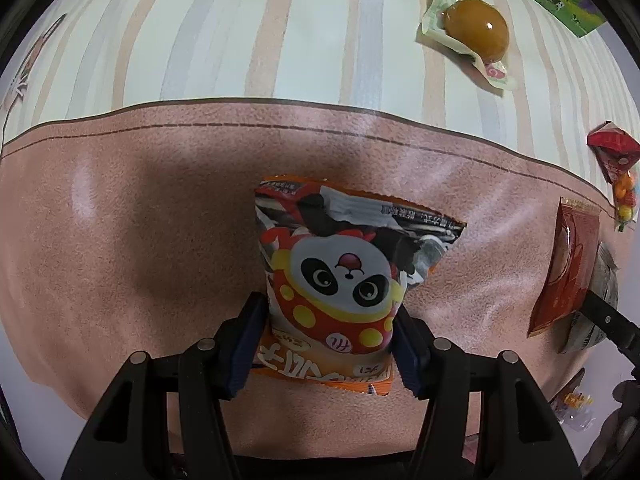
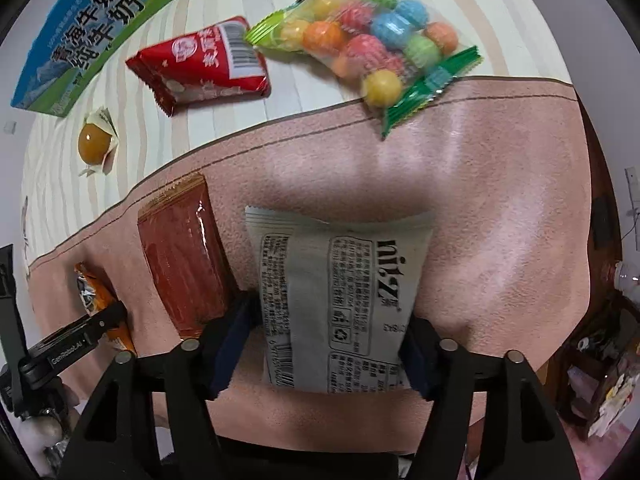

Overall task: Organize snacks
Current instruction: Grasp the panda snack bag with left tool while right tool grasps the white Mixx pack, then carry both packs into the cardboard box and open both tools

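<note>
Your grippers hang over a table [image 2: 500,168] whose cloth is a grainy pink band beside smooth pastel stripes, with a flat glossy milk carton [image 2: 76,36] at the far edge and a clear crinkly bag of round coloured candy balls [image 2: 360,36] lying across the seam. Your right gripper [image 2: 324,354] straddles a matte grey packet [image 2: 340,300], its left pad standing clear of it, next to a flat rust-red packet [image 2: 184,264]. Your left gripper [image 1: 330,344] pinches a shiny orange panda packet [image 1: 340,276] on the pink band.
</note>
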`<state>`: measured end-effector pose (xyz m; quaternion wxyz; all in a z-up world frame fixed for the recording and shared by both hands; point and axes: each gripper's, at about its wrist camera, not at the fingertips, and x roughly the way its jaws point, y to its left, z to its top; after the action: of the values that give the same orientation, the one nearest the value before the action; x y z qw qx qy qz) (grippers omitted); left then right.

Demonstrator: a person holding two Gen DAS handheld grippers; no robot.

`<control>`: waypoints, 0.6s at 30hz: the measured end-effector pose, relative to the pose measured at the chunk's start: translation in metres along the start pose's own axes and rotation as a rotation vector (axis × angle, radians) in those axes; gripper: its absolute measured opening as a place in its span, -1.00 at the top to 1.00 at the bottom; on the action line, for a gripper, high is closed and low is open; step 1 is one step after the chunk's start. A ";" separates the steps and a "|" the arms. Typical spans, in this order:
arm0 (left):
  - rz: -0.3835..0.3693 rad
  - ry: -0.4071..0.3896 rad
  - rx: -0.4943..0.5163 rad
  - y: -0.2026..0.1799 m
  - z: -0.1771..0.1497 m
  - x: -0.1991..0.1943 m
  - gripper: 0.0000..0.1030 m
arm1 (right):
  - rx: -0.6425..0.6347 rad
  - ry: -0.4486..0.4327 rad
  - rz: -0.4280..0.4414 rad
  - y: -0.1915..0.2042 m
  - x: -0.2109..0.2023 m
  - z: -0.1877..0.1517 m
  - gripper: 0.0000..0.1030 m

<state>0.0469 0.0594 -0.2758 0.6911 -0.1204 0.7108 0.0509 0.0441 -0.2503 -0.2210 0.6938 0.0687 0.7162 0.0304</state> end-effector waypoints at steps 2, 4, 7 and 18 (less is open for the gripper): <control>-0.003 -0.004 -0.001 0.003 -0.002 0.000 -0.10 | -0.010 0.003 -0.014 0.007 0.006 0.003 -0.48; -0.006 -0.006 -0.008 -0.003 0.007 -0.001 -0.09 | -0.015 0.004 -0.027 0.010 0.008 0.002 -0.48; -0.006 -0.012 -0.013 -0.003 0.004 -0.003 -0.08 | -0.015 -0.007 -0.029 0.016 0.013 0.002 -0.44; -0.108 -0.073 -0.028 -0.002 -0.001 -0.060 -0.05 | 0.005 -0.079 0.015 0.000 -0.023 -0.021 0.07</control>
<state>0.0477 0.0628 -0.2163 0.7167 -0.1663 0.6767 0.0277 0.0241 -0.2521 -0.1970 0.7213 0.0769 0.6876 0.0313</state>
